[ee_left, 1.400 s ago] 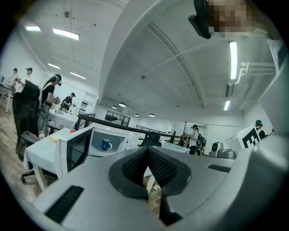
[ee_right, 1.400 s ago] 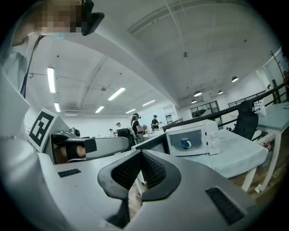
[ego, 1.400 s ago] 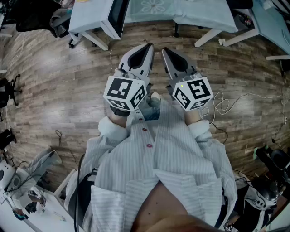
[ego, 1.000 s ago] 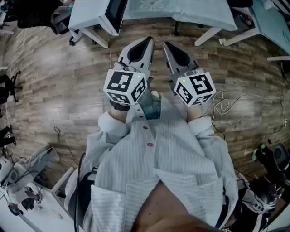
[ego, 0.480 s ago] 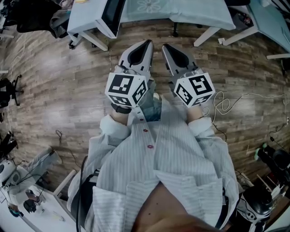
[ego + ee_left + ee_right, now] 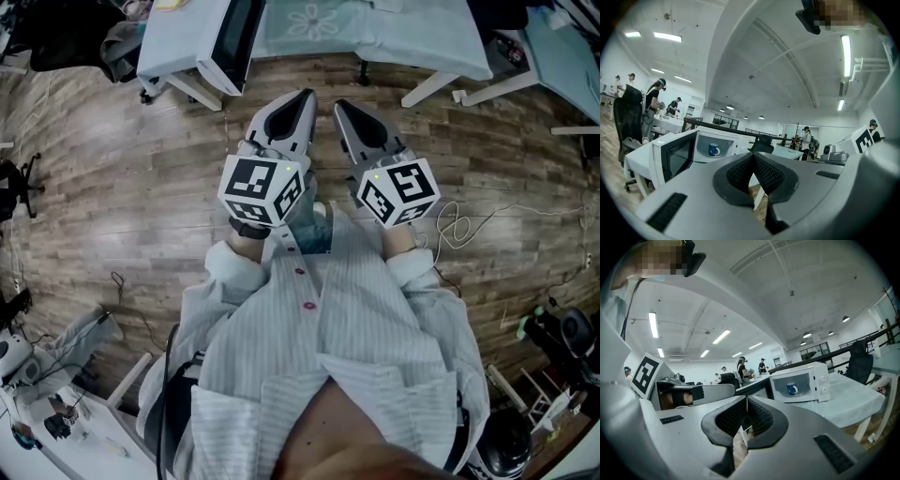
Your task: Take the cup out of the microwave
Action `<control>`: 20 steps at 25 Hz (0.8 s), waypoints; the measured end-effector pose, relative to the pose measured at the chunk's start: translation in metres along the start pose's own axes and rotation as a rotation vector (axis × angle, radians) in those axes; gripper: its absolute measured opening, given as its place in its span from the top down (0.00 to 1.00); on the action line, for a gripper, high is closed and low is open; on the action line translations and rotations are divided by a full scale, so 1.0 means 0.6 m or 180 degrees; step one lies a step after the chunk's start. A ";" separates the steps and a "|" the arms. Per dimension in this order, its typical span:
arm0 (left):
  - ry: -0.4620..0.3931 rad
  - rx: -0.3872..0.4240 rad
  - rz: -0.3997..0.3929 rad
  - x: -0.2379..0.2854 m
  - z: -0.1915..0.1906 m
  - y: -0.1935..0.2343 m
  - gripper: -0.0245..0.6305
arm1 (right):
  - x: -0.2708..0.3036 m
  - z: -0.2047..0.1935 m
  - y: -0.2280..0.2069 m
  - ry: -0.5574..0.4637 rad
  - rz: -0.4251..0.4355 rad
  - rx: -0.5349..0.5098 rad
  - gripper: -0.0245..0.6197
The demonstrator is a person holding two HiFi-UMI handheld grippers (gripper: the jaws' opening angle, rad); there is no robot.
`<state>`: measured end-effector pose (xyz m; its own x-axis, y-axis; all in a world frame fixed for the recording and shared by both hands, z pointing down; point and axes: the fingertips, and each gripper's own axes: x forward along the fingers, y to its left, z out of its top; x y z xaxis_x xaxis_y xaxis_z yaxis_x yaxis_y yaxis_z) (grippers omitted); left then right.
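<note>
Wood-plank flooring filled most of the head view, with a cloth-covered table along the top edge and the microwave's open door showing as a dark pane at the upper left; the cup could not be seen from there. Low in the middle of the frame, above the person's striped shirt, the left gripper and the right gripper were held side by side, both pointing toward the table and well short of it. In the left gripper view a bright hall with ceiling lights and several people lay behind the microwave, which stood at left of centre with its door swung wide, and the blue cup sat upright inside the cavity. That claw's jaws met at their tips with nothing between them. In the right gripper view the microwave stood right of centre on the pale cloth, the cup again inside it, untouched, and this claw was likewise closed and empty, its pads pressed together. Judged from this, the door was already open, but the removal itself had not begun: the approach, the reach into the cavity, the grip and the lift out all remained.
</note>
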<state>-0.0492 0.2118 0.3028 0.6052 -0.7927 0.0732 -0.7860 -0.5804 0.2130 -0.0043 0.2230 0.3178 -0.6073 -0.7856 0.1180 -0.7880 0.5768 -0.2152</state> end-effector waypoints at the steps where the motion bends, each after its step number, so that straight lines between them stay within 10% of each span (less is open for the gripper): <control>1: 0.0012 -0.0014 0.0005 0.009 0.001 0.010 0.95 | 0.012 0.000 -0.006 0.0011 0.0003 0.0015 0.91; 20: 0.0088 -0.0058 -0.0187 0.198 0.045 0.166 0.95 | 0.222 0.044 -0.135 0.0020 -0.0199 0.0119 0.91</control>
<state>-0.0591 0.0546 0.3065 0.6537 -0.7518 0.0869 -0.7467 -0.6220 0.2355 -0.0187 0.0659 0.3250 -0.5577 -0.8184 0.1383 -0.8202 0.5178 -0.2432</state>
